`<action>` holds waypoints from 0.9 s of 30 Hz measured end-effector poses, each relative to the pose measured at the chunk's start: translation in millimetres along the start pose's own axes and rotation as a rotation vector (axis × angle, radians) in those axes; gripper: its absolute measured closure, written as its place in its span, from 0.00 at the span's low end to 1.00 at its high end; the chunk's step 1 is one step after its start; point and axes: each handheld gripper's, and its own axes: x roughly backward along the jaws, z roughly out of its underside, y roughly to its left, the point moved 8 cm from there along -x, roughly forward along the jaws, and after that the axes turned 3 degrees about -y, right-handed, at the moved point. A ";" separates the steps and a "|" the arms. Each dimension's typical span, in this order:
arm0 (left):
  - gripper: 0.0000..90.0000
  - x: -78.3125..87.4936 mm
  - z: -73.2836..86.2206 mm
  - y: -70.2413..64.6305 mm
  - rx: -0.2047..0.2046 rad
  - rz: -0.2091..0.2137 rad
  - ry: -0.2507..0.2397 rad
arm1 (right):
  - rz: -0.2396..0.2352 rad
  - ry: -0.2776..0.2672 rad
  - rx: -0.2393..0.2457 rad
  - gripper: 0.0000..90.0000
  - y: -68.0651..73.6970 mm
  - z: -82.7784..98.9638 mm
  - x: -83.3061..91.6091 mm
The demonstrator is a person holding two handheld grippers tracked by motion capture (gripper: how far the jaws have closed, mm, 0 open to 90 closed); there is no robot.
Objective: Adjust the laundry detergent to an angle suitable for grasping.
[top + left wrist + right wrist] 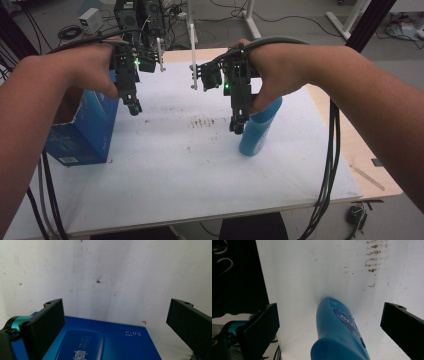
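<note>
Your right claw (329, 322) is spread wide around the blue bottle (339, 332), which stands upright between its jaws, untouched. Close off-centre and you could tip it over on the bench (165, 165). Your left claw (113, 320), also spread and holding nothing, hangs just above the blue box (100, 340); drop carelessly and you'd knock it. Count: one bottle, one box, two claws.
</note>
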 end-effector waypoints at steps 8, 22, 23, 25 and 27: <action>0.02 0.4 0.2 -1.3 0.001 0.003 0.000 | 0.000 -0.002 0.005 0.01 0.2 -2.4 2.3; 0.02 3.1 2.9 -2.6 0.011 -0.004 0.000 | 0.011 -0.009 0.019 0.01 1.1 -3.0 3.9; 0.02 3.1 2.8 -3.1 0.018 -0.004 -0.004 | 0.013 -0.009 0.020 0.01 1.4 -2.6 4.1; 0.02 3.3 3.2 -3.0 0.019 0.000 0.000 | 0.014 -0.014 0.020 0.01 2.4 -2.2 5.3; 0.02 2.9 3.7 -2.9 0.027 -0.001 0.000 | 0.019 -0.023 0.036 0.01 3.5 -2.0 6.7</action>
